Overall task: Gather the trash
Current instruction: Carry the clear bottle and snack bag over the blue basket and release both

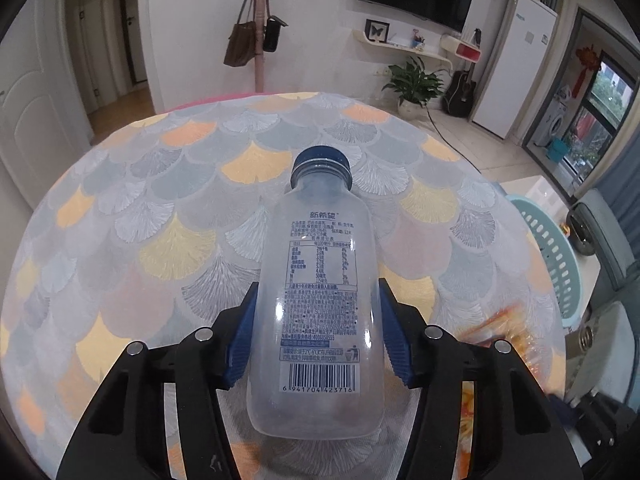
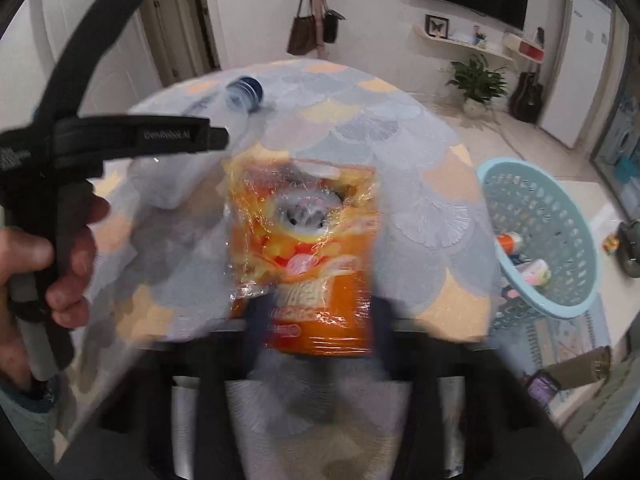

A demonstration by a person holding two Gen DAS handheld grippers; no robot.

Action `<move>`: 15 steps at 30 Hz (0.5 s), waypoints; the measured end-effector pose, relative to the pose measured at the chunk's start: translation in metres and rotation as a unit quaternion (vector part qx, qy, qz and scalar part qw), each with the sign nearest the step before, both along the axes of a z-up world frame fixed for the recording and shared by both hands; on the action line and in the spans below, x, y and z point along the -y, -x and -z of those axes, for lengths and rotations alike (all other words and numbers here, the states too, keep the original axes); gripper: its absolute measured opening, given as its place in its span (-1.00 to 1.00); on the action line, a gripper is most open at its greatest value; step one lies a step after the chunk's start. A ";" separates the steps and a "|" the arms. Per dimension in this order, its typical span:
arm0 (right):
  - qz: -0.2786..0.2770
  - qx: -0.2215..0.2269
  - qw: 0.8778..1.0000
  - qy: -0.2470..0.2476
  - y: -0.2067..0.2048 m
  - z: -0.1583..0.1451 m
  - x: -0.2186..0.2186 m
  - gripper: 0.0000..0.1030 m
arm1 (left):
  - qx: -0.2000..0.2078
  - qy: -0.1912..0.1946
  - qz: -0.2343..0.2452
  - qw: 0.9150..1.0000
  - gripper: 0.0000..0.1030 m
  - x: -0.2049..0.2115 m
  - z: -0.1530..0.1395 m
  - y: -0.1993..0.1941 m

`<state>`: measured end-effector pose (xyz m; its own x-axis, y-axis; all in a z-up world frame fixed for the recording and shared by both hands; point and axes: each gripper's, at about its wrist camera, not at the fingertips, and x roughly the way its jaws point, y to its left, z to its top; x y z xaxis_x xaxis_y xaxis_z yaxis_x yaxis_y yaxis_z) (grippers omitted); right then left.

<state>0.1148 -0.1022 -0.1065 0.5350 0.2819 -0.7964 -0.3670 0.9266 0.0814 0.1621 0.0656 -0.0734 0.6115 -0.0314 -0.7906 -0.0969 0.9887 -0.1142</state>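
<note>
frosted plastic bottle point(image 1: 316, 288) with dark blue screw cap point(image 1: 322, 164), lying on the round table's fan-patterned cloth point(image 1: 160, 216), cap toward the far side, clamped low on its body between the blue ribbed pads point(image 1: 244, 336) of the left gripper point(image 1: 316, 332). crinkled orange snack packet point(image 2: 308, 256) near the table's near edge, pinched at its lower end by the right gripper point(image 2: 316, 320), blurred yet closed on it. pale blue perforated basket point(image 2: 540, 216) off to the right, beside the table, some wrappers inside.
</note>
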 end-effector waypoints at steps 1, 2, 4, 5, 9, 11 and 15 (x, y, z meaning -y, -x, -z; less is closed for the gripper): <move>0.003 -0.001 1.000 -0.006 -0.001 -0.001 0.003 -0.68 | 0.003 0.002 0.000 1.000 0.05 0.001 -0.002 0.002; 0.006 0.001 1.000 -0.008 -0.002 -0.002 0.005 -0.75 | 0.005 0.004 0.000 1.000 0.04 0.001 -0.003 0.003; 0.009 0.005 1.000 -0.011 -0.004 -0.004 0.009 -0.82 | 0.009 0.007 0.002 1.000 0.04 0.002 -0.005 0.005; 0.009 0.005 1.000 -0.016 -0.005 -0.004 0.011 -0.86 | 0.012 0.007 0.003 1.000 0.04 0.002 -0.006 0.006; 0.012 0.007 0.999 -0.043 -0.005 -0.011 0.020 -0.91 | 0.028 0.015 0.008 0.999 0.04 0.004 -0.014 0.012; 0.011 0.007 0.998 -0.058 -0.005 -0.015 0.024 -0.91 | 0.036 0.015 0.012 0.999 0.04 0.005 -0.019 0.012; 0.012 0.021 0.998 -0.066 -0.001 -0.026 0.029 -0.93 | 0.052 0.018 0.018 0.998 0.04 0.010 -0.031 0.015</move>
<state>0.1153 -0.1307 -0.0810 0.5756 0.3697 -0.7294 -0.3503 0.9174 0.1886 0.1475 0.0554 -0.0429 0.6877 -0.0819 -0.7214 -0.0472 0.9865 -0.1569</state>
